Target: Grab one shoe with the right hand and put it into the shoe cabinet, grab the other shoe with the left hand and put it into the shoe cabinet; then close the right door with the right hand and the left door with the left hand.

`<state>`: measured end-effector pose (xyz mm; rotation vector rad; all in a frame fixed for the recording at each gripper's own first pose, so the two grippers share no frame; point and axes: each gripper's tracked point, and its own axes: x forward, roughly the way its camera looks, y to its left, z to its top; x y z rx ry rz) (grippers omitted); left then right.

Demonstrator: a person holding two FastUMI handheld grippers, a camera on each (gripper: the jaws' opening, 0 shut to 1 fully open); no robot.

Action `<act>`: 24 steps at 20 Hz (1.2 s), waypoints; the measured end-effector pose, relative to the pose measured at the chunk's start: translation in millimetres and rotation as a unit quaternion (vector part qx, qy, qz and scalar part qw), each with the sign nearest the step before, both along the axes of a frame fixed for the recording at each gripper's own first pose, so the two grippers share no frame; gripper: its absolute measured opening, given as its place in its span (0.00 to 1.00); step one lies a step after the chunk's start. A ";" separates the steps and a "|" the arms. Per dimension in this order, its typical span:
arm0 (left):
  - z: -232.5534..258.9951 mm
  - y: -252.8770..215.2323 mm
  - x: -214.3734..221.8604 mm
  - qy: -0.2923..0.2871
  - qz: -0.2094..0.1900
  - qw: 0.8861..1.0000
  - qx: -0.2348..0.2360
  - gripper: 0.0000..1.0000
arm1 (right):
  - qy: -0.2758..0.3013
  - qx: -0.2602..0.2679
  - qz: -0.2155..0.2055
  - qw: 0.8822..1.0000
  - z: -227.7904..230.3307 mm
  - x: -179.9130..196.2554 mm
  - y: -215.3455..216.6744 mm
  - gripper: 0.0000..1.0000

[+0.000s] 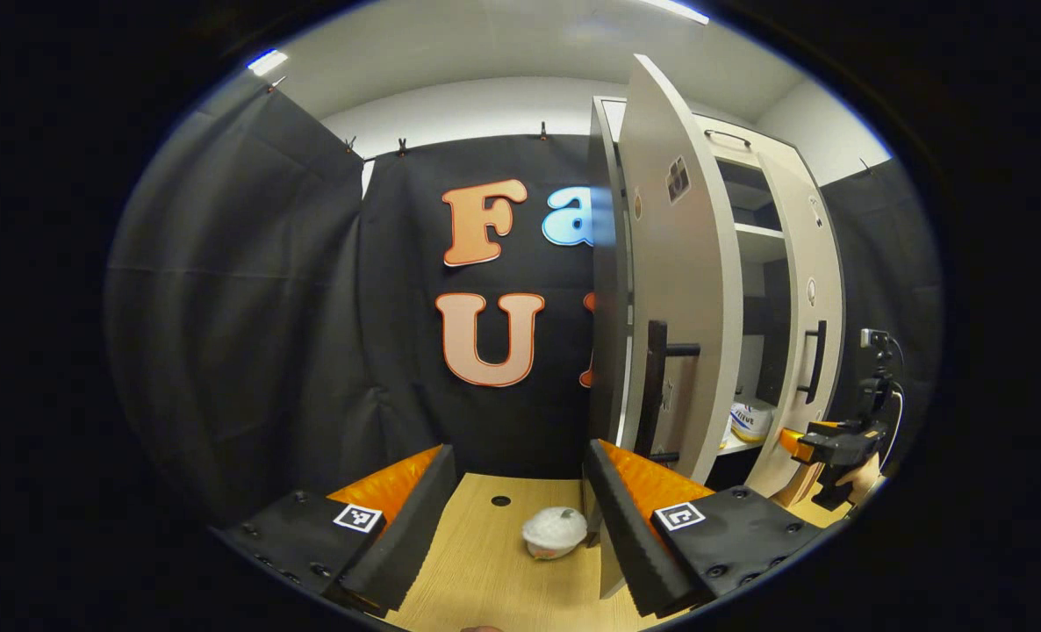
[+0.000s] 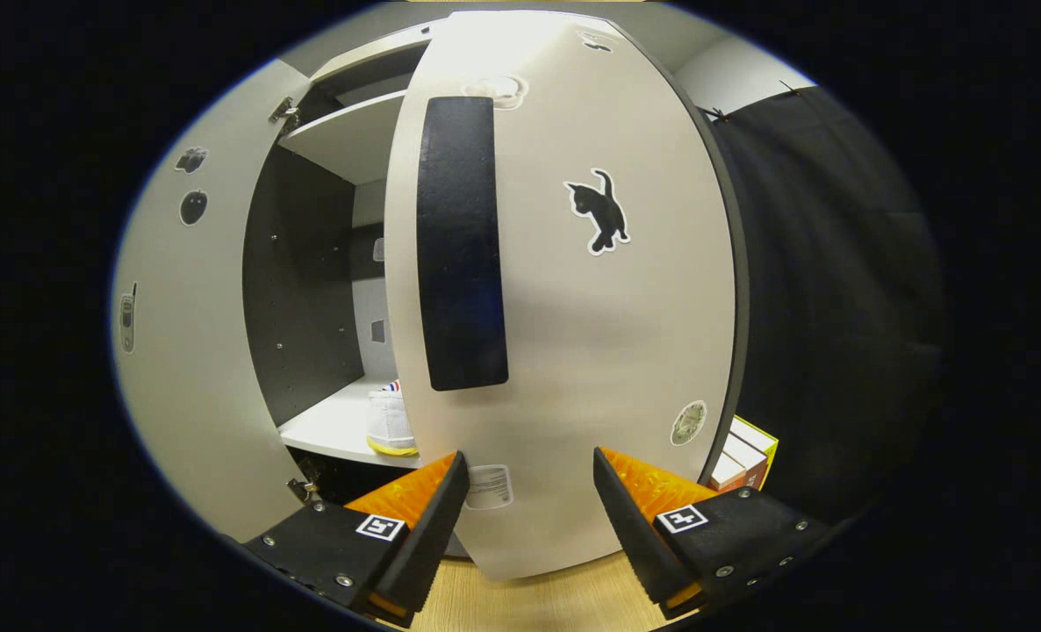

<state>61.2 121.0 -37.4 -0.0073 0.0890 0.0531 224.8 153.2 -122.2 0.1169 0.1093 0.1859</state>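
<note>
In the left gripper view, the left hand-held gripper (image 1: 520,518) hangs released over the tabletop (image 1: 485,562), its fingers spread wide with nothing between them. Just ahead of it, nearer its right finger, a white shoe (image 1: 554,532) lies on the tabletop. Beyond that finger stands the cabinet (image 1: 753,254), with its left door (image 1: 678,290) swung out edge-on towards the camera, a dark handle (image 1: 658,386) on it. The right door (image 1: 806,325) stands farther off to the right, part-way open. Between the two doors, on a low shelf (image 1: 740,446), sits the other shoe (image 1: 750,420). The right hand-held gripper (image 1: 793,441) shows at the far right, close by the right door's lower edge, with a hand behind it.

In the right gripper view, the right hand-held gripper (image 2: 525,465) is released too, its fingers apart and straddling the lower part of the right door (image 2: 573,333), which stands just in front of it. Whether the fingertips touch the door I cannot tell. A cat sticker (image 2: 601,211) marks the door. Left of the door, the shoe (image 2: 389,421) rests on the shelf (image 2: 327,430). Boxes (image 2: 744,461) stand to the right behind the door.
</note>
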 end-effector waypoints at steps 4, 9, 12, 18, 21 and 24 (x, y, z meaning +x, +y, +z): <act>-30.9 -1.8 16.7 0.019 -0.011 1.000 -0.005 0.99 | 0.002 -0.002 -0.011 1.000 0.7 3.2 2.1 0.89; -67.8 -13.9 32.3 0.035 -0.028 0.999 -0.005 0.97 | 0.006 -0.012 -0.018 1.000 -1.3 9.4 4.4 0.89; -87.2 -24.8 42.3 0.045 -0.042 0.998 -0.005 0.97 | 0.010 -0.015 -0.019 1.000 -4.0 13.2 6.4 0.89; -118.1 -42.3 49.9 0.068 -0.065 0.995 -0.034 0.98 | 0.013 -0.017 -0.026 0.999 -5.1 15.2 5.4 0.89; -127.6 -50.1 53.1 0.073 -0.077 0.993 -0.045 0.97 | 0.017 -0.012 -0.035 0.999 -4.4 9.8 0.6 0.90; -128.3 -60.3 52.2 0.072 -0.092 0.992 -0.049 0.97 | 0.013 -0.010 -0.037 0.999 2.1 -4.5 -10.7 0.91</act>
